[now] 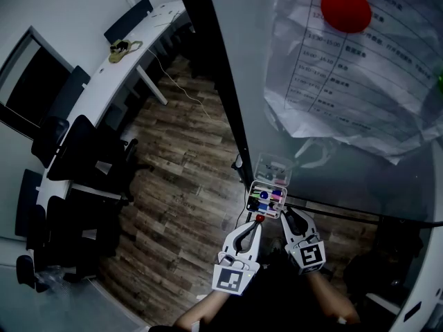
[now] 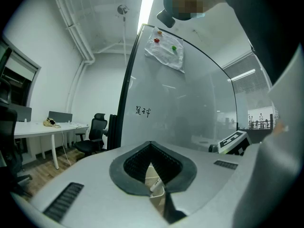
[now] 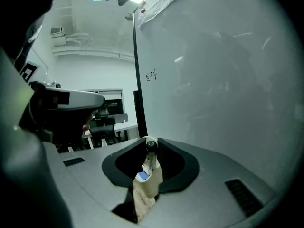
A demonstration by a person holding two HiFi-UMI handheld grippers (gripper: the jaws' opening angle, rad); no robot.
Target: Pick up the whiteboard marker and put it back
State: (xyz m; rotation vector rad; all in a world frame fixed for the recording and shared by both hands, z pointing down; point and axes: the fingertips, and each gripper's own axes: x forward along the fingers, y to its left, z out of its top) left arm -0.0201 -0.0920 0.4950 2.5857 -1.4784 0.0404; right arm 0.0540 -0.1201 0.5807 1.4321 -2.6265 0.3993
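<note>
1. Whiteboard (image 1: 239,54): tall glass panel in a dark frame, filling the right of the head view. A few handwritten marks (image 2: 142,111) sat on its face.
2. Floor (image 1: 187,158): wood-look planks, left of the board.
3. Counter (image 1: 124,71): long and white, along the far wall, with a small yellowish item (image 1: 121,49) on top.
4. Office chairs (image 1: 76,151): black, grouped beside the counter.
5. Printed sheets (image 1: 346,81): creased and hung high on the board under a red magnet (image 1: 345,10).
6. Left tool (image 2: 151,146): low before the board and just beside the right tool, with its jaw tips drawn together. A small pale cylinder showed in the opening behind the tips, and what it was could not be told.
7. Right tool (image 3: 151,142): close to the board, with its jaws clamped on the whiteboard marker.
8. Marker tray (image 1: 275,166): a small clear box on the board's lower edge, just ahead of both tools, with coloured items inside.
9. Whiteboard marker (image 3: 148,163): pale barrel with a blue label patch and a black end. It stood between the right tool's jaws with the black end at the tips.
10. Small red piece (image 1: 259,218): between the left tool's tips and the tray, too small to identify.
</note>
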